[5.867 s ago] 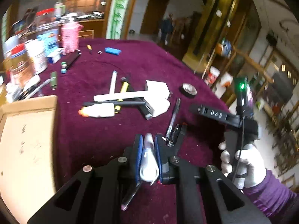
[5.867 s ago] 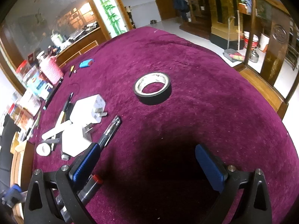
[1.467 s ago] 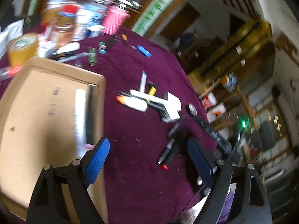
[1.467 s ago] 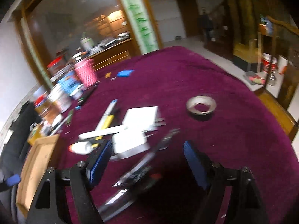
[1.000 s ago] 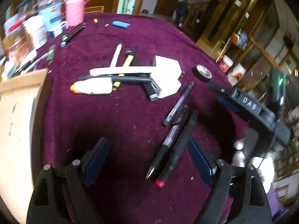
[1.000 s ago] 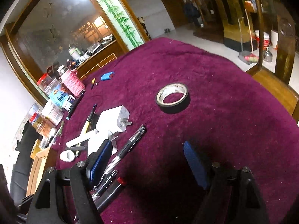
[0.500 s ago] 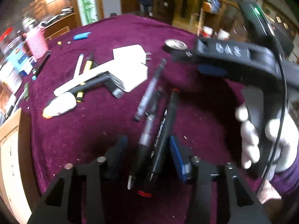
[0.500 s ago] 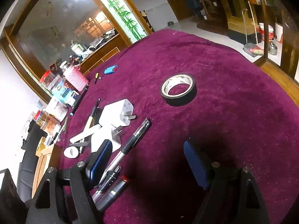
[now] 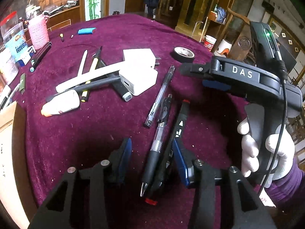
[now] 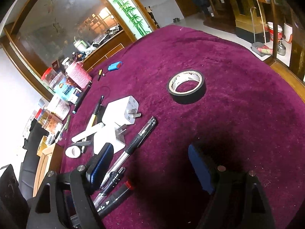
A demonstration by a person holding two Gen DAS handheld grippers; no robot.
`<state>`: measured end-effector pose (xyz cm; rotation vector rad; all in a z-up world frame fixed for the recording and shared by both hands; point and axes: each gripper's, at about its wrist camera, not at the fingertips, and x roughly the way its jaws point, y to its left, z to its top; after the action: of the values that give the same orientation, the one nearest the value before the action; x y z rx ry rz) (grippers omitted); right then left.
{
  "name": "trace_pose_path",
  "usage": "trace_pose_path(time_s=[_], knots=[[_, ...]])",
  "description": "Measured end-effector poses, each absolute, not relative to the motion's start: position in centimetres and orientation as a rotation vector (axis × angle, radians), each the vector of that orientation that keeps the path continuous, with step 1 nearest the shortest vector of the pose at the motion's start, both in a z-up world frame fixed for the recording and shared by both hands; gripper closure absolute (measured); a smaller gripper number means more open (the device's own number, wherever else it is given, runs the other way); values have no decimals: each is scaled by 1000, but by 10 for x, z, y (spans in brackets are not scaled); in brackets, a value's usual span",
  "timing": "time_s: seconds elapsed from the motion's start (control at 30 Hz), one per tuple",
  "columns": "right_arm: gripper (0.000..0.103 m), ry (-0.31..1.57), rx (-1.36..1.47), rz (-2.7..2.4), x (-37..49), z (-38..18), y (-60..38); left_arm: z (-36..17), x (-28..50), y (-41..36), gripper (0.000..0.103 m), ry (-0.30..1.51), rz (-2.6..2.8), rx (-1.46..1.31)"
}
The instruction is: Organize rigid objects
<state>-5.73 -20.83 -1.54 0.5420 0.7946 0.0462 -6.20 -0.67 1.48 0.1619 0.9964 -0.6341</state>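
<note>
My left gripper (image 9: pixel 151 157) is low over the purple cloth, its blue pads partly closed around a black-grip gel pen (image 9: pixel 155 152) and a black marker with red ends (image 9: pixel 177 131); only the right pad touches the marker. A clear pen (image 9: pixel 161 95) lies just beyond. My right gripper (image 10: pixel 152 168) is open and empty, hovering above the cloth; it shows in the left wrist view (image 9: pixel 215 84) at the right. The same pens (image 10: pixel 133 145) lie by its left finger.
White chargers (image 9: pixel 141 70), a white stick, a yellow pencil and a white tube (image 9: pixel 61 105) lie in a pile. A black tape roll (image 10: pixel 186 86) sits further out. A cardboard box (image 9: pixel 7 143) is at the left edge. Jars and a pink holder (image 9: pixel 39 32) stand at the back.
My left gripper released the white tube's earlier load at the box, swung back to the pens, dropped low and narrowed its jaws around the gel pen and marker. The right gripper stayed open.
</note>
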Motion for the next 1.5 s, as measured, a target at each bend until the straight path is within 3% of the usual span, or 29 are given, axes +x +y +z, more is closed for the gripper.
trace_pose_path(time_s=[0.3, 0.47, 0.67, 0.87, 1.1, 1.33, 1.5], knots=[[18, 796, 537, 48, -58, -15, -208, 15, -66, -16, 59, 991, -653, 194], [18, 795, 538, 47, -58, -15, -208, 5, -81, -57, 58, 954, -632, 436], [18, 796, 538, 48, -58, -15, -208, 4, -72, -44, 60, 1027, -701, 304], [16, 797, 537, 54, -58, -14, -207, 4, -103, -58, 55, 1037, -835, 318], [15, 796, 541, 58, -57, -13, -207, 10, -63, -21, 55, 1054, -713, 62], [15, 796, 541, 58, -58, -13, -208, 2, -68, -38, 55, 1057, -678, 153], [15, 797, 539, 59, -57, -13, -208, -2, -91, -63, 53, 990, -585, 363]])
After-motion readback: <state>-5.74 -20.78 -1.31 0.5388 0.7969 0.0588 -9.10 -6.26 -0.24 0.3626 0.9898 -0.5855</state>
